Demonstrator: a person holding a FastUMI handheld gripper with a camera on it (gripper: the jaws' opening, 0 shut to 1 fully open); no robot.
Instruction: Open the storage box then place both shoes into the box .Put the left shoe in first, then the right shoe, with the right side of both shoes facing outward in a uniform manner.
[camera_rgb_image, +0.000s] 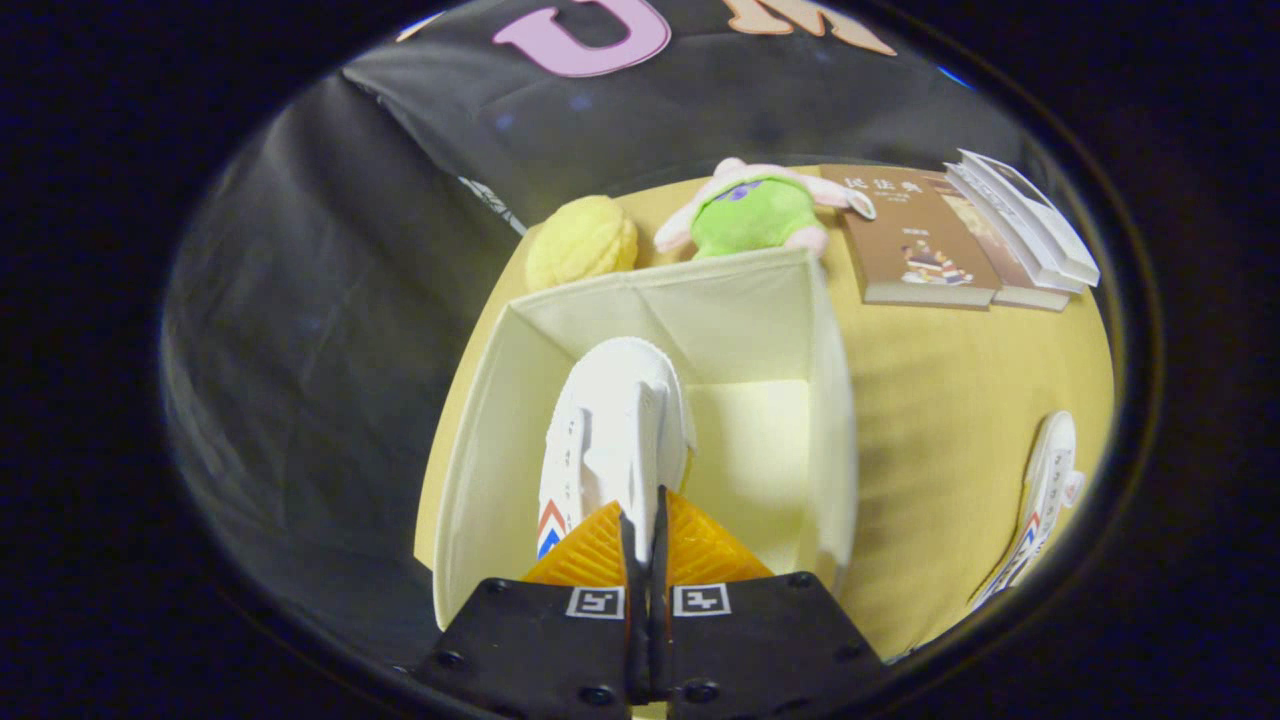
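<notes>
The hand-held gripper (645, 520) is nearly closed, its two fingers pinching the heel of a white shoe (612, 430) that hangs toe-first inside the open storage box (480, 440). The second shoe (1045, 490) lies well apart on the yellow counter (940, 420). Beyond the box sit a yellow plush (582, 242), a green plush toy (752, 212) and books (920, 245).

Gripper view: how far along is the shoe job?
Done: the box stands open on the table. In hand: the claw is nearly shut, pinching the heel edge of one white shoe, which hangs inside the box's left half; whether it rests on the bottom I cannot tell. Left: release it, then fetch the other shoe lying on the table right of the box.
</notes>
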